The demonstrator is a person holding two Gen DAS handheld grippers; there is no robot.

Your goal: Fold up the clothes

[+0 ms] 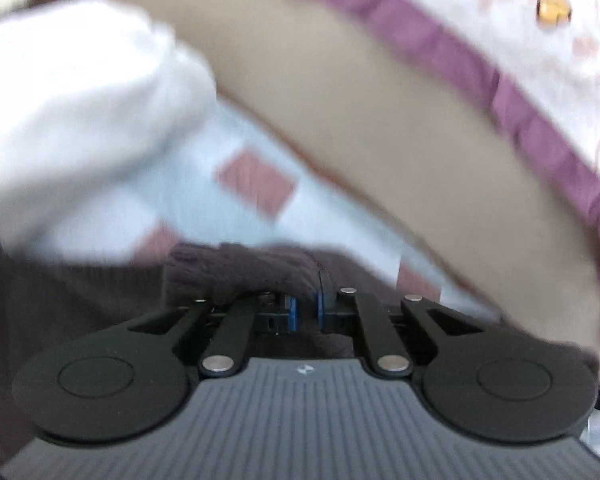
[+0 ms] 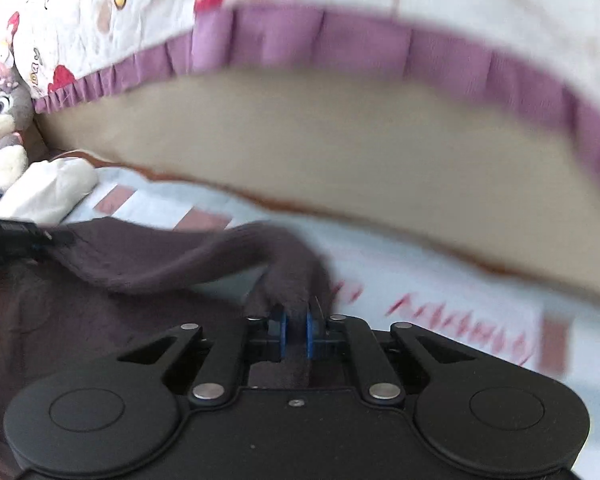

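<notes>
Dark purple-brown knitted garment (image 2: 148, 256) pinched by both grippers over a pale blue mat with pink squares (image 2: 440, 280).

Right gripper (image 2: 296, 330) has its blue pads closed on a bunched strip of the knit, which stretches left to the left gripper (image 1: 304, 306), whose pads are nearly together on a ribbed edge (image 1: 236, 268). Behind lie a tan bed side (image 2: 340, 152) with a purple frill (image 2: 340, 36), a white folded cloth (image 2: 48, 188) and a grey plush rabbit (image 2: 4, 108). Both views are blurred.

Home bedroom, frilled purple-edged cartoon bedspread (image 2: 340, 36), plush rabbit toy (image 2: 4, 100), white pillow (image 2: 48, 188), patterned floor mat (image 2: 440, 300)
</notes>
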